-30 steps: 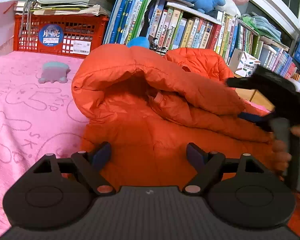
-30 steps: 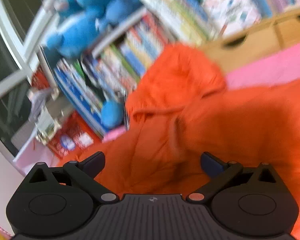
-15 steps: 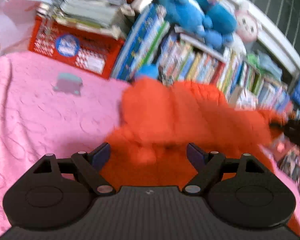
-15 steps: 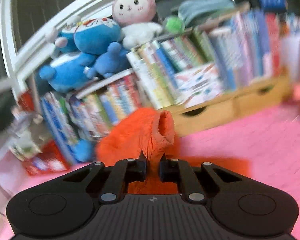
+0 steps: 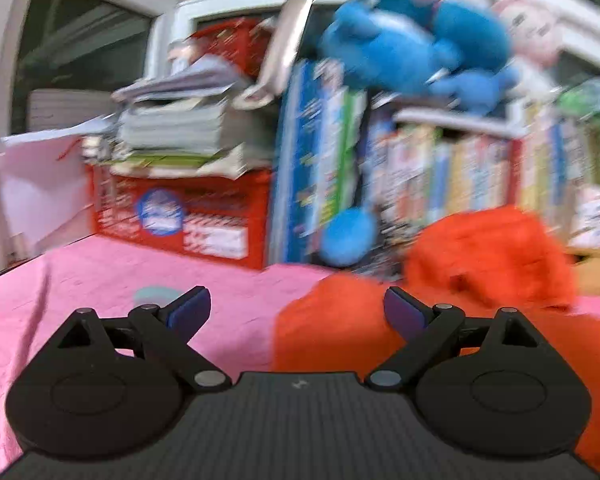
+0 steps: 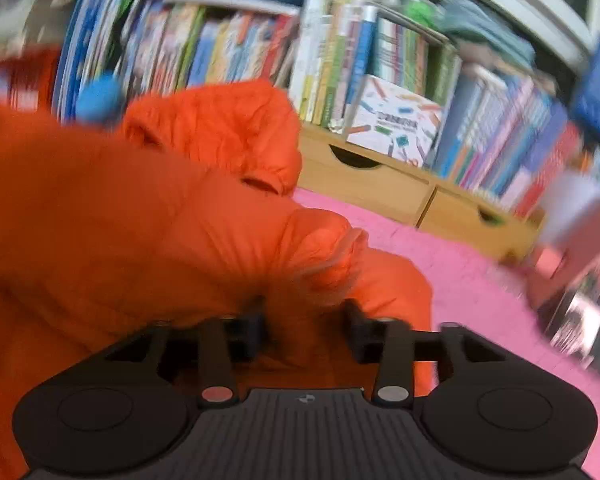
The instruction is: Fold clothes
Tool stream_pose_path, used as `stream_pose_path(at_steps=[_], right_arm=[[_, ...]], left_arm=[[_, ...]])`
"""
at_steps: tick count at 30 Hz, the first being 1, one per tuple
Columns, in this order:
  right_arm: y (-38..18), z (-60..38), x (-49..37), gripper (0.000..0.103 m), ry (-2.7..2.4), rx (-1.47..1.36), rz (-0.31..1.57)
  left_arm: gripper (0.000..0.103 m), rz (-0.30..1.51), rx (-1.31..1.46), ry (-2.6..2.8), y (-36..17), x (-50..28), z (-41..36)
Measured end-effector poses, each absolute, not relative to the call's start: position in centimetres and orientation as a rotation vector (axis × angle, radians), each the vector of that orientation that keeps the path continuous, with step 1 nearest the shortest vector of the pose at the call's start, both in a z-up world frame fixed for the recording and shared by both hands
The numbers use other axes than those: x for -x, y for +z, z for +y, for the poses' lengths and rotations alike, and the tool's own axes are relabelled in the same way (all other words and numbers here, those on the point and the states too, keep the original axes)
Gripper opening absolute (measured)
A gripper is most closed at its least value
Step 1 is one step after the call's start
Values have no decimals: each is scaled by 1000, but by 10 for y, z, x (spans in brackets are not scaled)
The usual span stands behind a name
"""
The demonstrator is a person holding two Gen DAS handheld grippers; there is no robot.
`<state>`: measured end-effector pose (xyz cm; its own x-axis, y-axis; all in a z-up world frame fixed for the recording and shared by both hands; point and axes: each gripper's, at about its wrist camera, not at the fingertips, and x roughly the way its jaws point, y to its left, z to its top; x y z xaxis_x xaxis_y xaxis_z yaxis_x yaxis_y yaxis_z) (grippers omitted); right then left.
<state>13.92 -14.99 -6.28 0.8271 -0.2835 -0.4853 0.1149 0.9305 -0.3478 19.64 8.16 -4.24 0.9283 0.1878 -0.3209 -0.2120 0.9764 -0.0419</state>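
Observation:
A puffy orange jacket (image 5: 480,256) lies bunched on the pink bed cover (image 5: 100,276). My left gripper (image 5: 296,310) hovers at the jacket's left edge. Its jaws are wide and still opening, with only the jacket's edge and the cover showing behind the gap. In the right wrist view the jacket (image 6: 140,208) fills the left half, its hood at the back. My right gripper (image 6: 304,328) sits low over a sleeve fold. Its jaws are opening with orange fabric between them. Both views are blurred.
Behind the bed stand a red crate (image 5: 204,216) under stacked papers, a row of books (image 6: 340,60) and wooden drawers (image 6: 372,180). Blue plush toys (image 5: 400,48) sit on top. A small teal toy (image 5: 152,294) and a blue ball (image 5: 348,236) lie on the cover.
The left view has swung up and left, leaving the jacket at lower right. The right gripper shut on a sleeve half a second ago and has since spread about halfway, rolling meanwhile.

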Motion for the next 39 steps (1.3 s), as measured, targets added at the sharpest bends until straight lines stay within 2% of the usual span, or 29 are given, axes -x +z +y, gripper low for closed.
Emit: stream_pose_path(at_steps=[1,4,5,6,8,9,10,12,16,21,30,35,39], right_arm=[[-64,-148,-141,62,-225,353,558],[-62,-149,-138,70,-233,405,548],[-59,-151,-136,76,-233,411,545],[-53,-147,-131,81,-239,419,497],[-39,-138,-121,82,-251,436,400],[-32,-134,-116,86,-258,444,351],[-25,-129,-111,95,-264,452,302],[-9,-110,-111,103,-179,410,217],[1,-68,-144,103,-24,351,225],[-48,-38,-190,102,-30,497,393],[-60,-153,-168,102,-216,445,476],[-64,-232,-148,102,-308,254,545],[-56,-245,-134,101,-310,204,556]], left_arm=[[97,370,90,211,-48,-204,83],[98,440,125,223,-55,-213,90],[98,450,128,228,-55,-213,92],[98,462,130,227,-56,-215,93],[98,499,134,219,-58,-220,94],[98,523,141,212,-60,-223,95],[98,547,147,204,-62,-226,96],[98,583,165,190,-66,-230,98],[99,628,204,185,-72,-234,103],[102,654,132,273,-73,-239,94],[103,679,59,283,-75,-244,86],[103,684,61,265,-76,-245,85],[103,687,62,259,-76,-246,84]])
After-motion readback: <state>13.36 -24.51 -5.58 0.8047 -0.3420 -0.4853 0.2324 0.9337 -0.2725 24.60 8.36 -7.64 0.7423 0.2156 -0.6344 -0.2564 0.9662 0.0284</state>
